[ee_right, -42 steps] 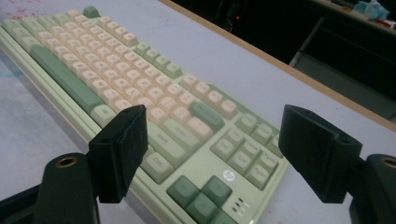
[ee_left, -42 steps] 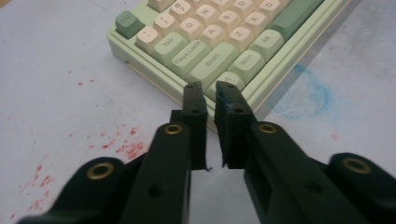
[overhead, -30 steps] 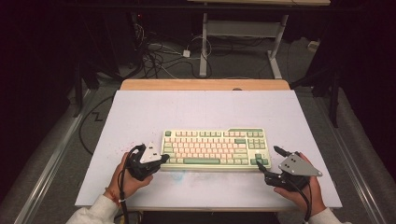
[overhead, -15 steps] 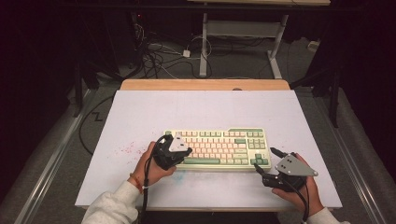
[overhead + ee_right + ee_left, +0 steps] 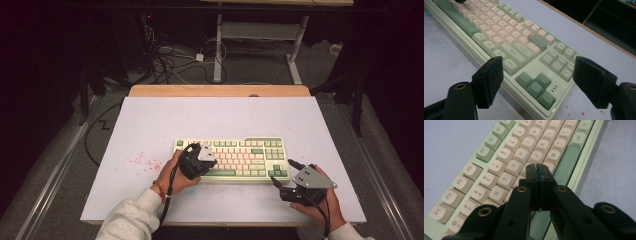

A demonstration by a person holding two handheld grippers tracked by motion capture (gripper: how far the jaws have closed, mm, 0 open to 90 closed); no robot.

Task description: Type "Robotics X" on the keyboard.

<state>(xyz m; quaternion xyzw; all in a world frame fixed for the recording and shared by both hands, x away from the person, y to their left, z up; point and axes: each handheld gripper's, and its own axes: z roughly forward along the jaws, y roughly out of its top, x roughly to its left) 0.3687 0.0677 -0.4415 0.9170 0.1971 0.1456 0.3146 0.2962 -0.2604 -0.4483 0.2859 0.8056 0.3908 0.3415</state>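
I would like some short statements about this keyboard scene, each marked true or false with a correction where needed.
1. The left hand-held gripper has its jaws shut, nothing between them. True.
2. It hovers over the arrow keys. False: it is over the letter keys of the keyboard, near the space bar.
3. The right hand-held gripper is open. True.
4. The right hand-held gripper is at the keyboard's left end. False: it is at the right front corner, by the arrow keys.
5. The keyboard is black. False: it is pale green and cream.
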